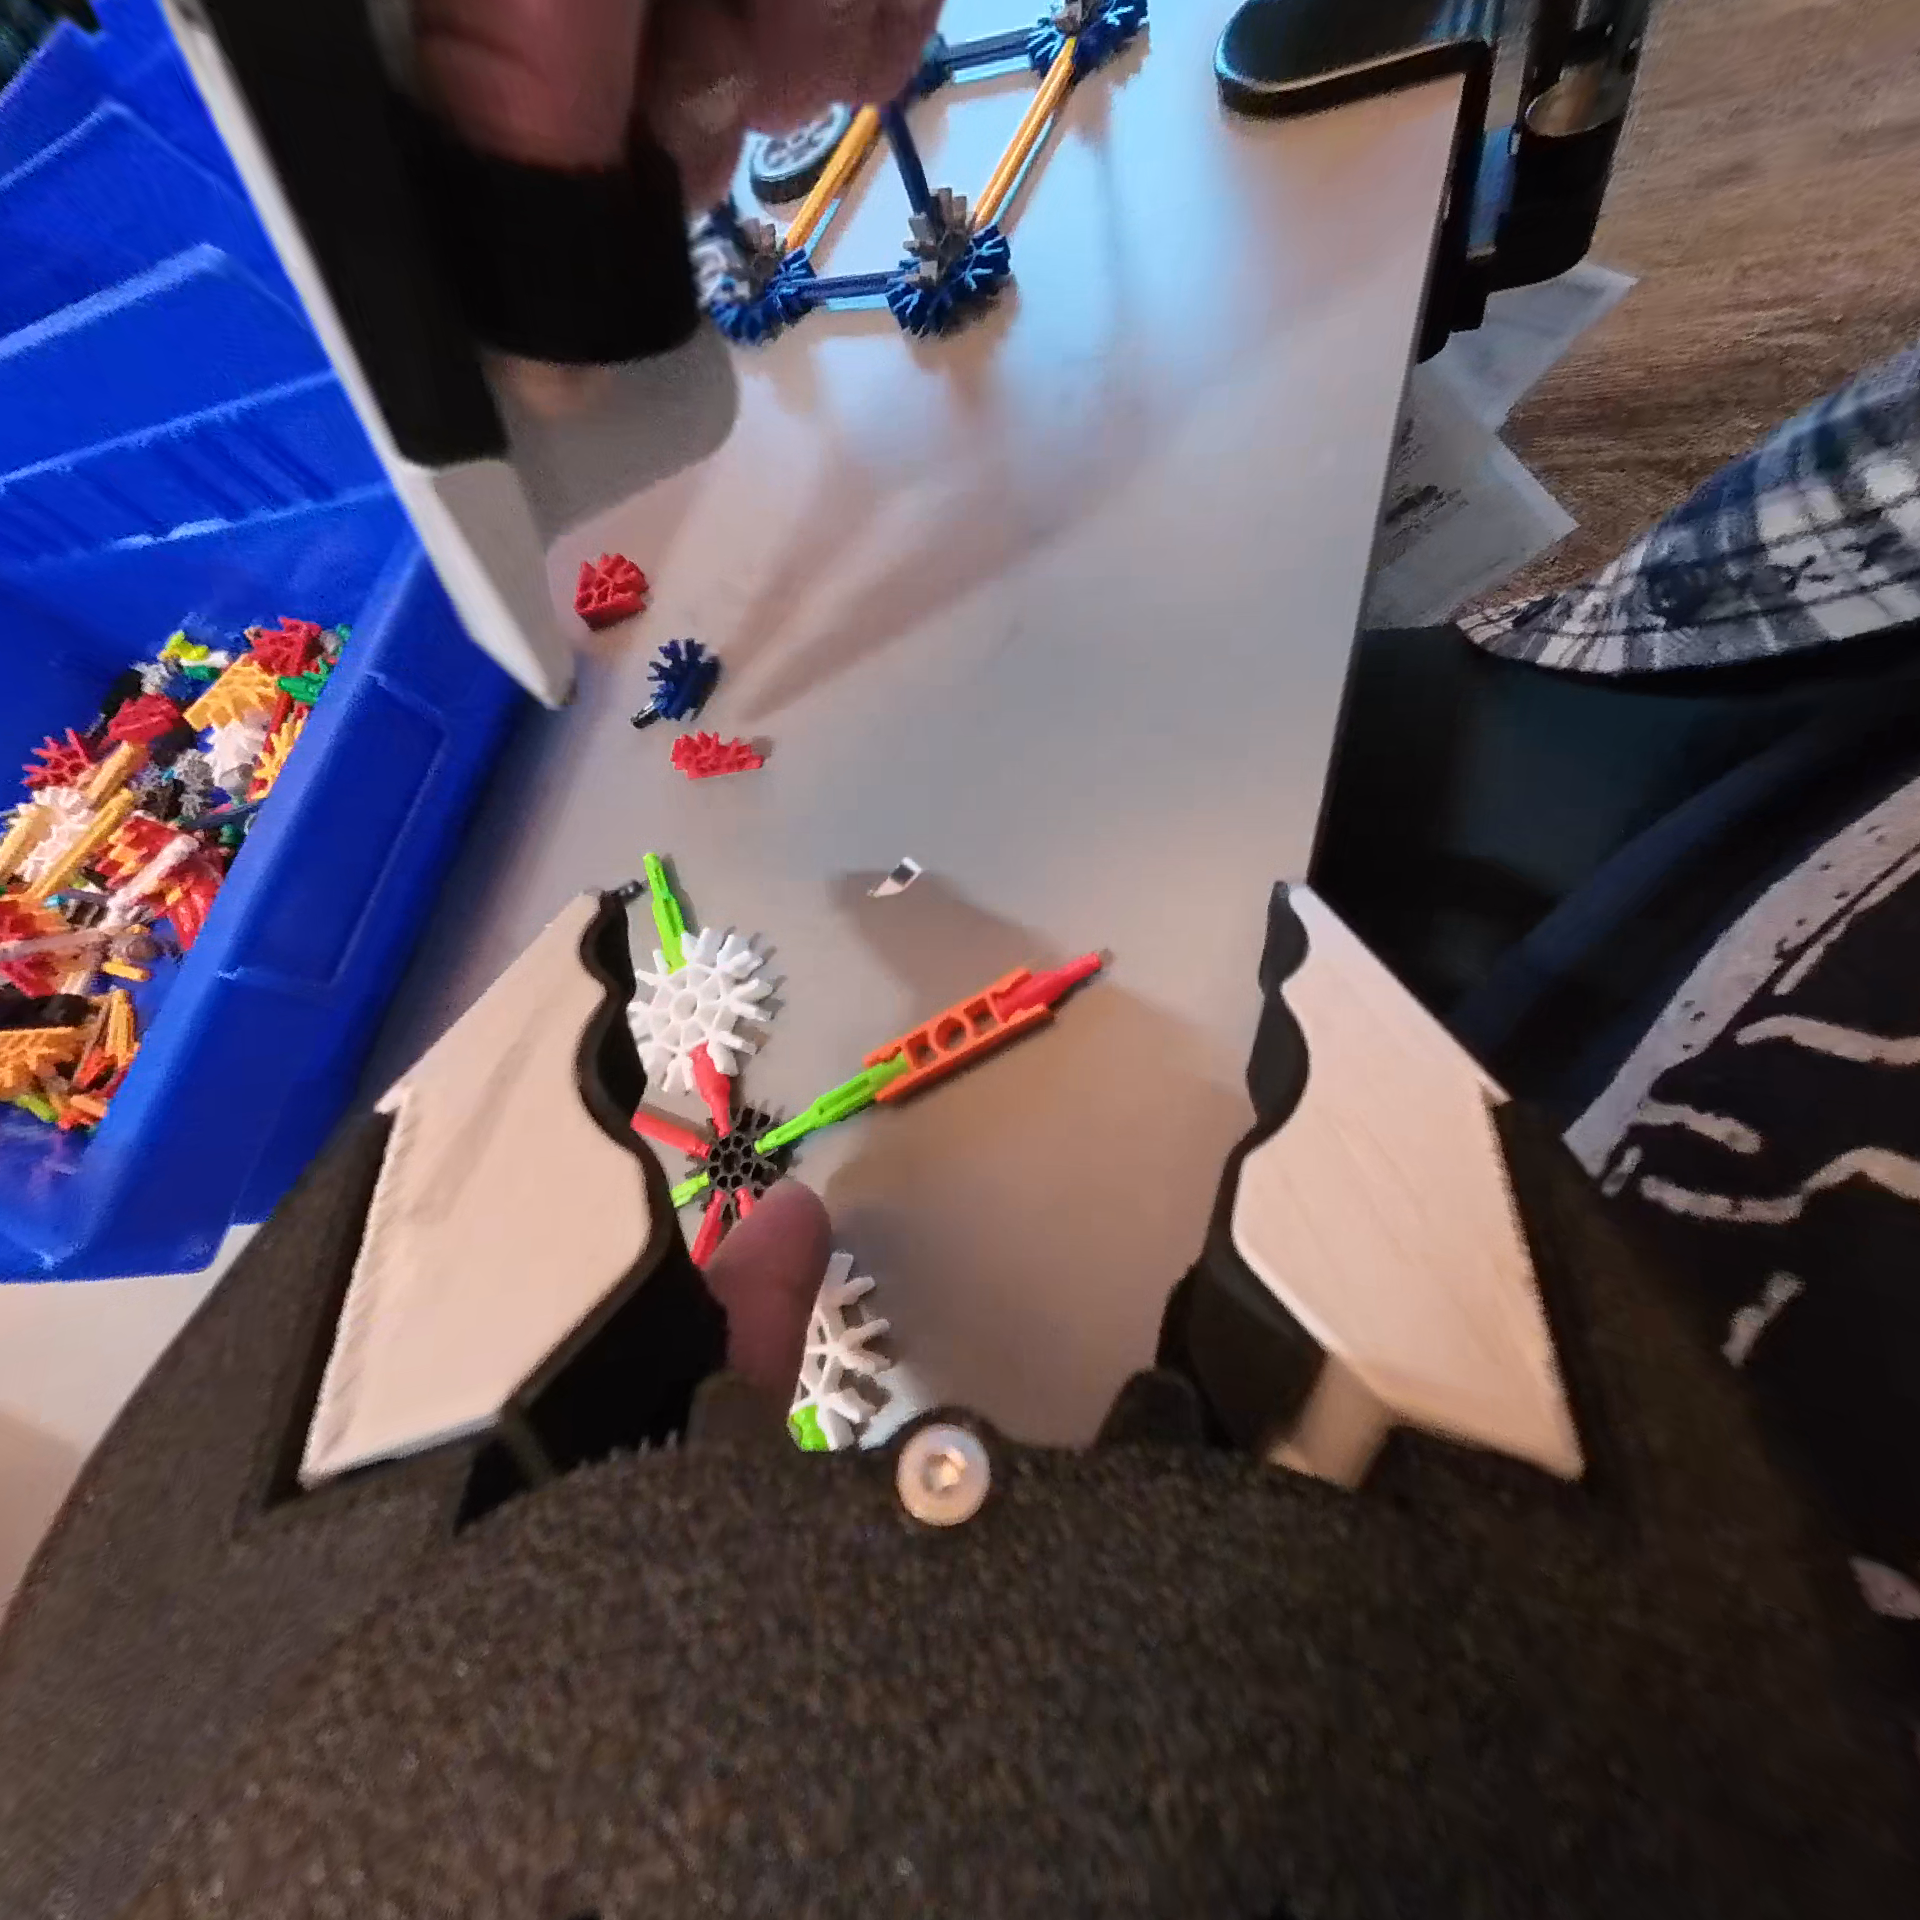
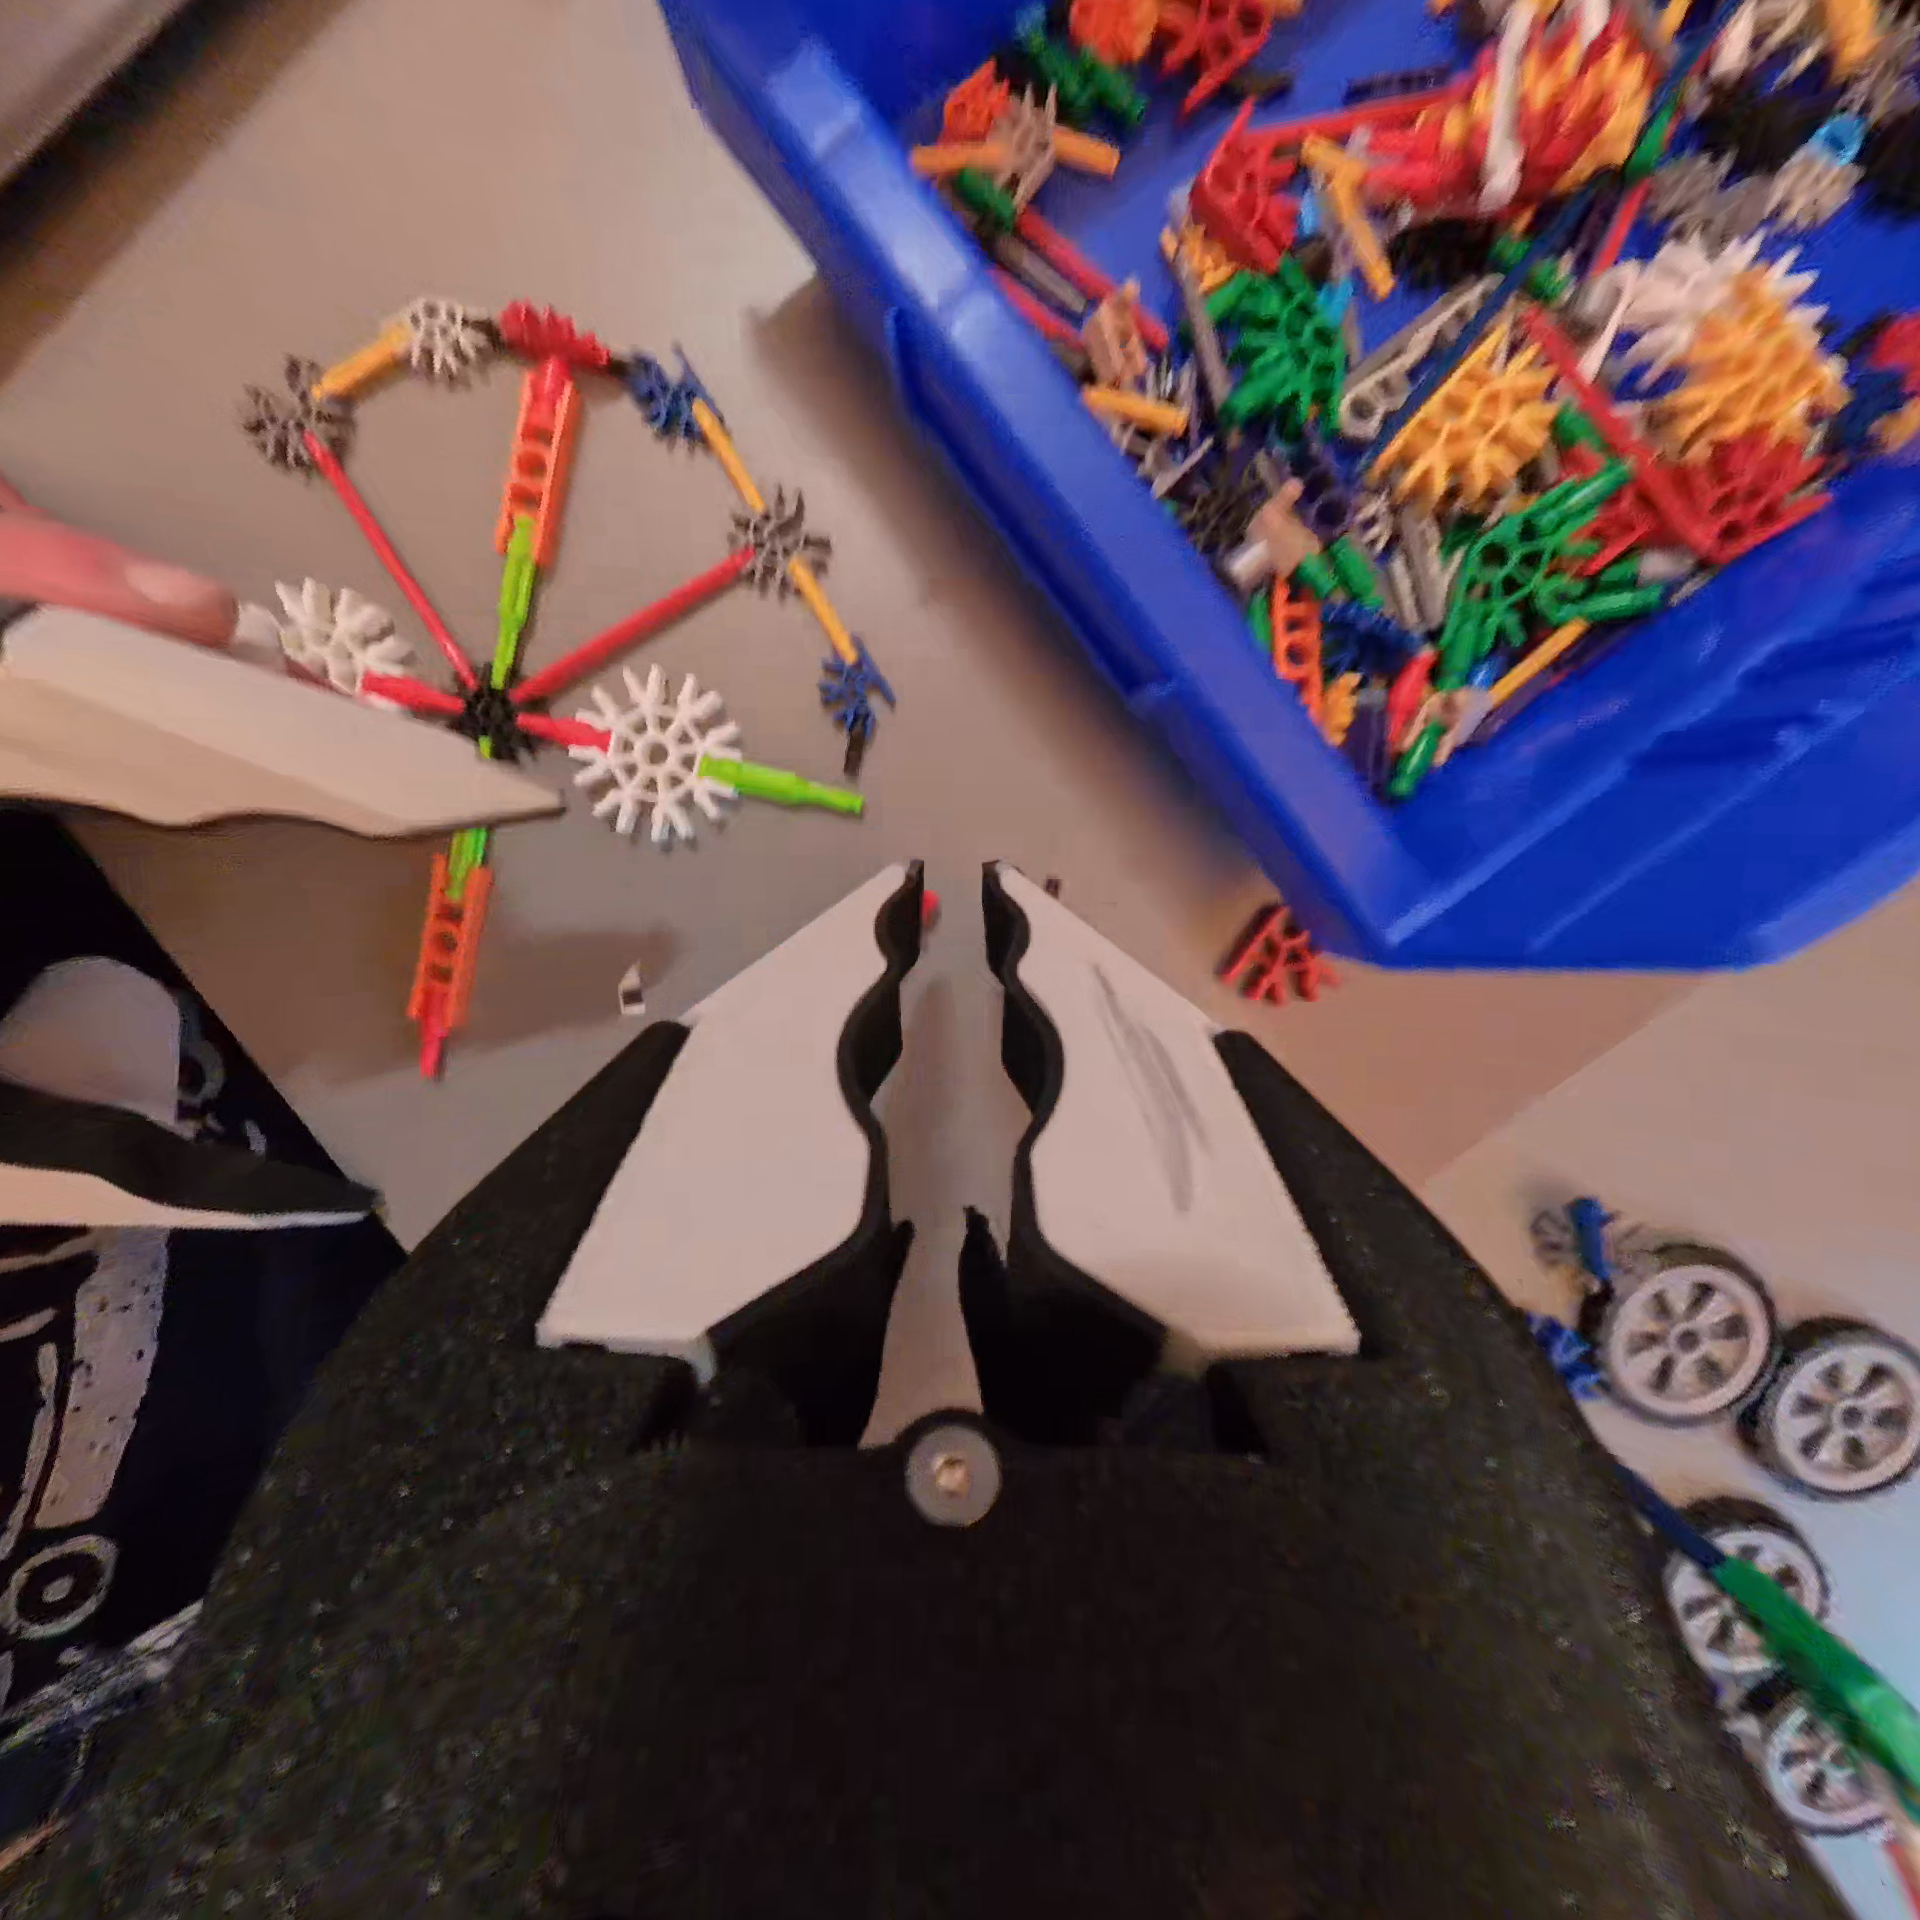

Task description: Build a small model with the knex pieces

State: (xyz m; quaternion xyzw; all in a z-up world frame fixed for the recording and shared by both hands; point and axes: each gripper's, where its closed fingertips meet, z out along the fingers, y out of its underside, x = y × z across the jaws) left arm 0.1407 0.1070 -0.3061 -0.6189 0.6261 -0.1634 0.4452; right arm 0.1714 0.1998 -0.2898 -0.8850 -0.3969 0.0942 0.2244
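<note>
Left wrist view: a blue bin (image 1: 260,727), lying left of the spoked rod-and-connector assembly (image 1: 743,1153), is holding a jumble of coloured plastic rods and connectors. The left hand-held gripper (image 1: 935,914) is standing released, jaws wide, hovering over the assembly on the counter (image 1: 1039,623), with a fingertip (image 1: 774,1278) resting just beside the black hub. Right wrist view: the assembly (image 2: 499,717) is lying left of the bin (image 2: 1039,520), partly under the other gripper's finger. The right hand-held gripper (image 2: 951,894) is showing nearly closed jaws with a small red speck at the tips; whether it is grasping anything cannot be told. The assembly is probably light, stiff and prone to popping apart, so the hub looks like the safest hold.
</note>
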